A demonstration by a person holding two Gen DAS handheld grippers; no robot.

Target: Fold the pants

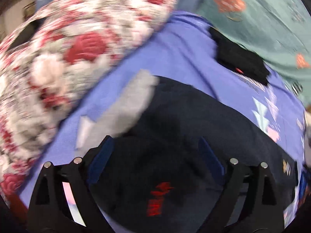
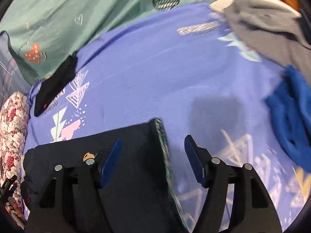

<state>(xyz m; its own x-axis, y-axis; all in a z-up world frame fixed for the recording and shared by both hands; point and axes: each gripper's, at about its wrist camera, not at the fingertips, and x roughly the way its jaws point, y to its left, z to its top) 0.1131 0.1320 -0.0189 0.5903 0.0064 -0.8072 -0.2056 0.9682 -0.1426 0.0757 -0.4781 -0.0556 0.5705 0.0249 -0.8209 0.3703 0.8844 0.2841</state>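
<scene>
Dark navy pants (image 1: pixel 184 116) with a red logo (image 1: pixel 158 196) lie folded on a purple bedsheet (image 1: pixel 175 54). My left gripper (image 1: pixel 155 153) hovers over them, jaws wide apart with nothing pinched; whether the pads touch the cloth is unclear. In the right wrist view the pants (image 2: pixel 126 139) fill the lower left, and their patterned right edge (image 2: pixel 164 149) runs between the fingers of my right gripper (image 2: pixel 152 153), which is open. Its right finger (image 2: pixel 194 159) is over bare sheet (image 2: pixel 155 68). A grey patch of cloth (image 1: pixel 130 104) lies at the pants' far left corner.
A red-and-white floral quilt (image 1: pixel 68 48) bulges at the left. A small black folded garment (image 2: pixel 56 81) lies near the teal pillow (image 2: pixel 68 19). A grey garment (image 2: pixel 262 29) and a bright blue one (image 2: pixel 291 116) lie on the right.
</scene>
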